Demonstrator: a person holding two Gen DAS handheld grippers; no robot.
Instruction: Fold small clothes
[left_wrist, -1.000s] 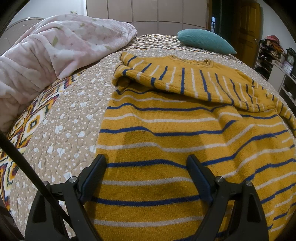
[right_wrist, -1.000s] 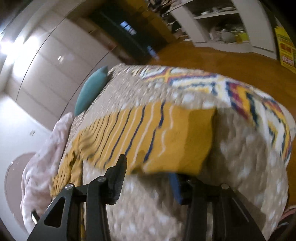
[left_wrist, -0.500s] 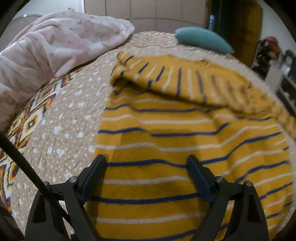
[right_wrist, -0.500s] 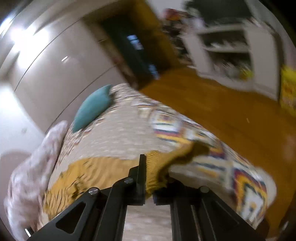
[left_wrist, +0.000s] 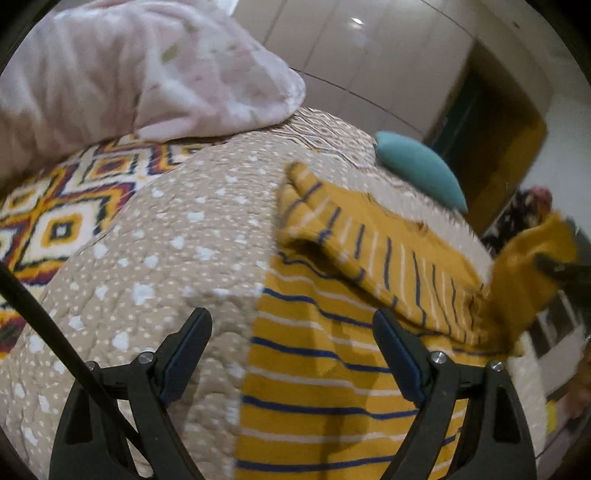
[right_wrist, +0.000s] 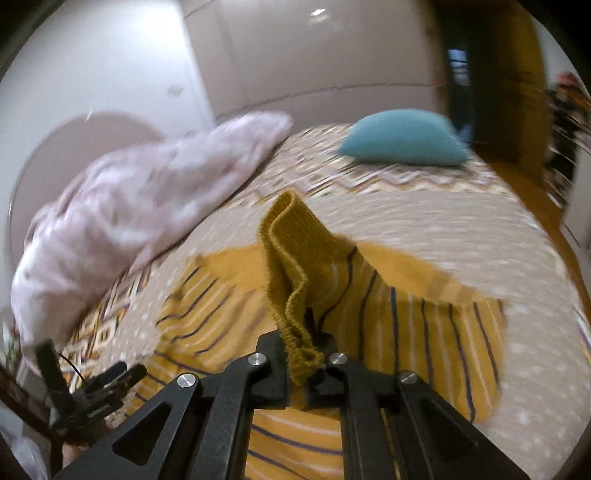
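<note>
While the right gripper (right_wrist: 303, 363) pinched the ribbed cuff (right_wrist: 295, 332) of the mustard-yellow striped knitted sweater (left_wrist: 332, 387), the left gripper (left_wrist: 291, 354) hovered with fingers spread, grasping nothing. The sleeve should be laid flat across the body, I think.

The left gripper (left_wrist: 291, 332) hangs wide-jawed above the near left edge of the striped mustard sweater (left_wrist: 332, 369) on the quilted bedspread (left_wrist: 177, 240), a teal pillow (left_wrist: 417, 170) beyond the sweater, a pink blanket (left_wrist: 129, 74) far left.
</note>
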